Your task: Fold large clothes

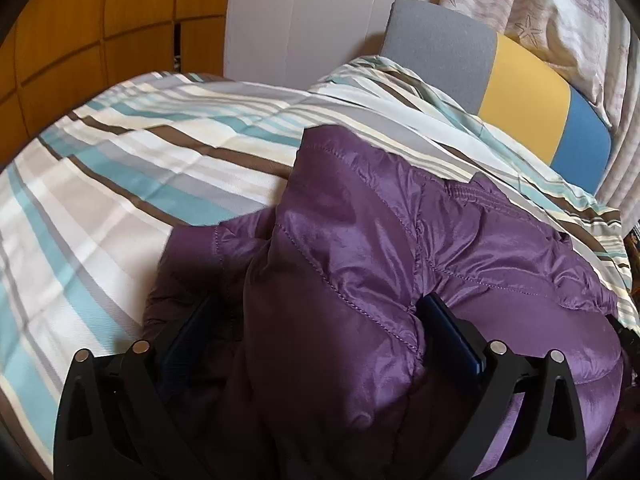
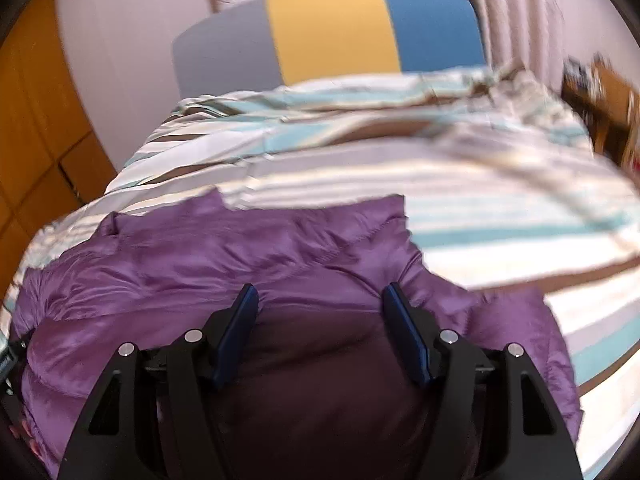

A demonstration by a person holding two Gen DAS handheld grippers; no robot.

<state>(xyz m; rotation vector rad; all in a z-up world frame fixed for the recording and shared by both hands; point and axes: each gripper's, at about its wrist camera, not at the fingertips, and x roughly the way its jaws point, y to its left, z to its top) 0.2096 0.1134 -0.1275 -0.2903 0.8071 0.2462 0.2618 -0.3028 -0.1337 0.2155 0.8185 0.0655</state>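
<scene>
A purple quilted jacket [image 1: 360,248] is spread on a bed, bunched and partly doubled over itself, with a sleeve or side panel [image 1: 192,248] lying out to one side. By the look of it the fold is only begun: no neat, flat packet is formed yet, and smoothing and further folds are judged to be left.

A thick roll of the jacket is seen between the fingers of the left gripper [image 1: 320,332], which stand wide apart around it; whether the pads press on the cloth cannot be told. The jaws of the right gripper [image 2: 320,312] are held apart over the jacket [image 2: 240,248], and nothing is seen pinched between the blue pads [image 2: 404,332], though that view is blurred.

The bed is covered with a striped duvet [image 1: 120,152] in teal, brown, grey and cream, somewhat rumpled. Behind it a headboard [image 2: 332,32] in grey, yellow and blue panels is seen, with a pale curtain [image 1: 560,20], a white wall [image 1: 300,20] and wooden cupboard doors [image 1: 100,20].
</scene>
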